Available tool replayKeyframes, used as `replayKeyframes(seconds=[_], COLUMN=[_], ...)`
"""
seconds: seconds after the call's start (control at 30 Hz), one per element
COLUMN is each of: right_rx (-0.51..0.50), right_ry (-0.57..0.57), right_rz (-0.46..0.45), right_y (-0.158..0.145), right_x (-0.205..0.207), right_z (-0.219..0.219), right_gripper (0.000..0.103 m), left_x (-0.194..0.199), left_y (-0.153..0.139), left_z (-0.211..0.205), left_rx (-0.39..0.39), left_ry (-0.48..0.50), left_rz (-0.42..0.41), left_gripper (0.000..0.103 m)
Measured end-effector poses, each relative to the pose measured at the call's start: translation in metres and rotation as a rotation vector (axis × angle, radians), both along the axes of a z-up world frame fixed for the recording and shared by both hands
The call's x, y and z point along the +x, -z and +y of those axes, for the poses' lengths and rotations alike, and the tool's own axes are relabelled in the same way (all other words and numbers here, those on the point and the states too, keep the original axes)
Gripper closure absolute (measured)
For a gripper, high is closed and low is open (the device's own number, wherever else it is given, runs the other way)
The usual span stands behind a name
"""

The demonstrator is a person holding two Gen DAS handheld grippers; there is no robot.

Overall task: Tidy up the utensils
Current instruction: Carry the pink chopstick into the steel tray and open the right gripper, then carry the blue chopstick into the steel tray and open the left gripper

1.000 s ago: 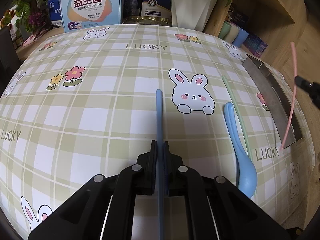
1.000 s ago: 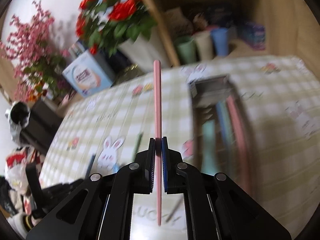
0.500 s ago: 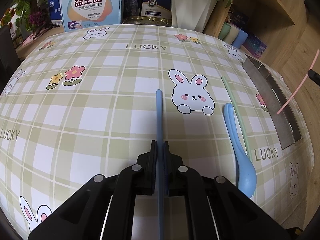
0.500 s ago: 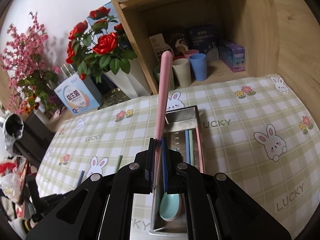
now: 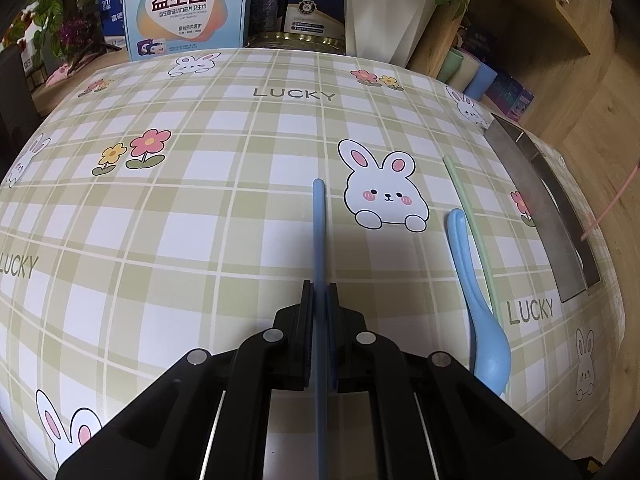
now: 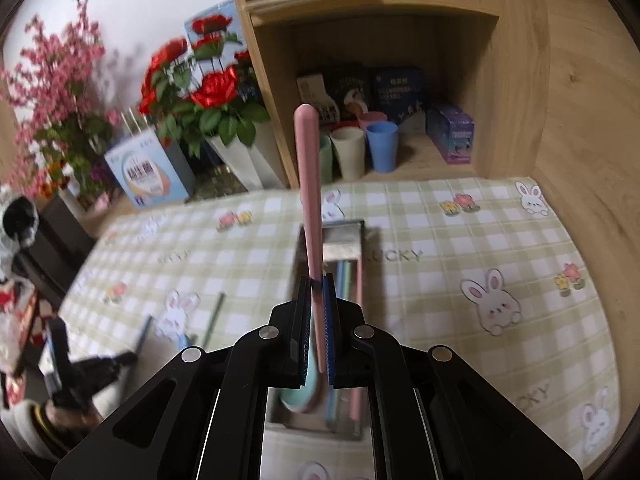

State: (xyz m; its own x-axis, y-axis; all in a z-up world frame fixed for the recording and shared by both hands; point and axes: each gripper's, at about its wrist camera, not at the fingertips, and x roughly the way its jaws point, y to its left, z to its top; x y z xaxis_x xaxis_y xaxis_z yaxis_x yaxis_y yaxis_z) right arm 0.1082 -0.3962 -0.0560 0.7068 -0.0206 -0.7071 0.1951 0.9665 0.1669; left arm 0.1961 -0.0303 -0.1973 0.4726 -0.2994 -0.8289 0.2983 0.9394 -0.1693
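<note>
My left gripper [image 5: 319, 294] is shut on a blue chopstick [image 5: 319, 232] whose far end rests on the checked tablecloth. To its right lie a blue spoon [image 5: 478, 304] and a green chopstick [image 5: 468, 216]. My right gripper [image 6: 317, 284] is shut on a pink chopstick [image 6: 309, 184] that slants up and away, held above the metal utensil tray [image 6: 343, 236]. In that tray lie a teal spoon [image 6: 298, 400] and blue, green and pink chopsticks. The tray [image 5: 532, 208] runs along the right edge in the left wrist view, with the pink chopstick [image 5: 612, 200] over it.
A wooden shelf [image 6: 376, 12] at the back holds cups [image 6: 382, 146] and boxes. A white vase of red roses [image 6: 236, 160] and a light blue box [image 5: 184, 12] stand behind the table. The left gripper with its hand [image 6: 76, 376] shows at lower left.
My right gripper has swung with the pink chopstick until it hangs over the tray, and has risen a little. The left gripper and its blue chopstick have stayed put.
</note>
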Motion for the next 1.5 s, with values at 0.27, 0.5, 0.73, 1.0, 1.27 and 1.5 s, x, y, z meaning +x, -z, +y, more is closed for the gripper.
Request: replayKeyframes(seconds=[0.27, 0.5, 0.73, 1.0, 1.27, 1.5], right_rx=[-0.062, -0.041, -0.031, -0.033, 0.034, 0.03], right_ry=[-0.074, -0.077, -0.028, 0.033, 0.03, 0.016], right_rz=[0.156, 0.259, 0.302, 0.303, 0.275, 0.232], right_y=[0.023, 0.065, 0.09, 0.092, 0.095, 0.091], right_x=[0.02, 0.067, 0.086, 0.067, 0.046, 0.036], right_z=[0.007, -0.003, -0.01, -0.01, -0.01, -0.012], right_gripper=[0.097, 0.098, 0.098, 0.096, 0.095, 0.051], left_x=[0.0, -0.001, -0.001, 0.008, 0.007, 0.019], left_y=[0.001, 0.0, 0.0, -0.002, -0.028, -0.054], left_z=[0.003, 0.002, -0.001, 0.003, -0.015, -0.055], left_rx=[-0.02, -0.012, 0.01, -0.05, -0.086, -0.161], left_ry=[-0.002, 0.0, 0.007, 0.005, 0.021, 0.016], left_rz=[0.001, 0.0, 0.0, 0.079, 0.078, 0.11], left_gripper=[0.097, 0.097, 0.097, 0.097, 0.097, 0.097])
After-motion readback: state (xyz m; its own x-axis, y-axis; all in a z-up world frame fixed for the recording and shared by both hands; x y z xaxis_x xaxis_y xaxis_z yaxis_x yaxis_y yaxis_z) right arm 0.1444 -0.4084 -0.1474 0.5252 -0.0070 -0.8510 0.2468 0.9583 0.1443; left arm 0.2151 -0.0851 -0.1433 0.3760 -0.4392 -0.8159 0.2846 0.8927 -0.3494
